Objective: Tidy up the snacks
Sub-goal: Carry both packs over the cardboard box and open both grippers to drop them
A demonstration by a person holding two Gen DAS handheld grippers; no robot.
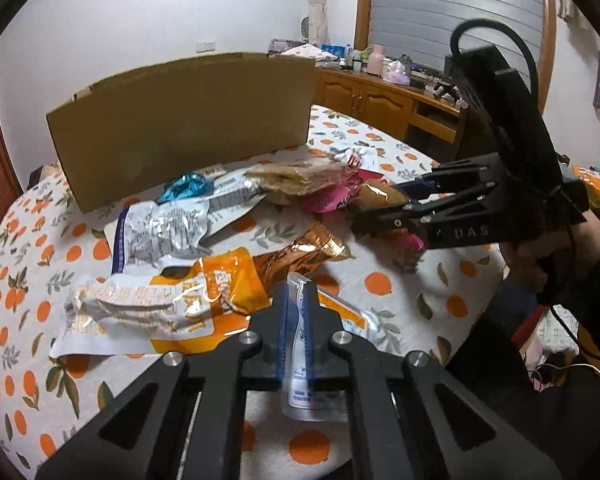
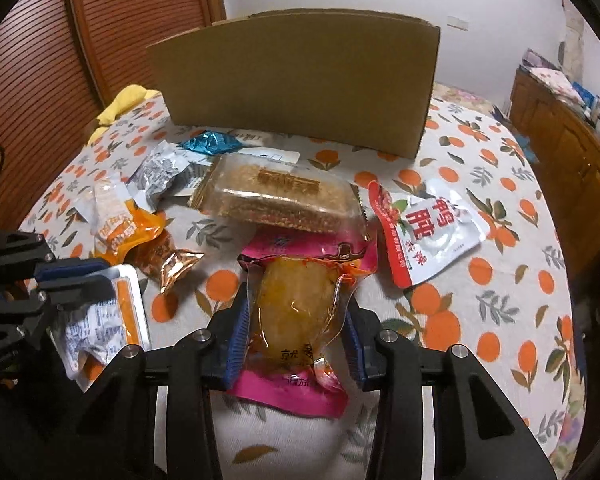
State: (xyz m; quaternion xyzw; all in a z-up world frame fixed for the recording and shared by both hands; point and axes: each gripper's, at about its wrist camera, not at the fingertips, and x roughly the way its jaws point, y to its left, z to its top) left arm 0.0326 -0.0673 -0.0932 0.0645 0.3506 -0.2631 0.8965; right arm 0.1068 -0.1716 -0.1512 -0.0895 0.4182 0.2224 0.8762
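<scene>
Several snack packets lie on a table with an orange-print cloth [image 2: 480,280], in front of a cardboard box [image 1: 180,128], which also shows in the right wrist view [image 2: 296,92]. My left gripper [image 1: 298,320] is shut on the edge of a silver and orange packet [image 1: 312,392]; it shows again in the right wrist view [image 2: 100,320]. My right gripper [image 2: 296,332] is closed around a pink packet holding a yellow snack [image 2: 296,312], gripped on both sides. In the left wrist view the right gripper [image 1: 380,208] holds that packet [image 1: 380,196] low over the table.
Loose packets: a clear-wrapped crumb cake [image 2: 276,196], a red and white pouch [image 2: 424,232], a copper foil packet [image 2: 168,260], an orange pouch [image 1: 204,300], a silver pouch [image 1: 160,232], a blue foil sweet [image 2: 208,142]. A wooden sideboard [image 1: 380,96] stands behind.
</scene>
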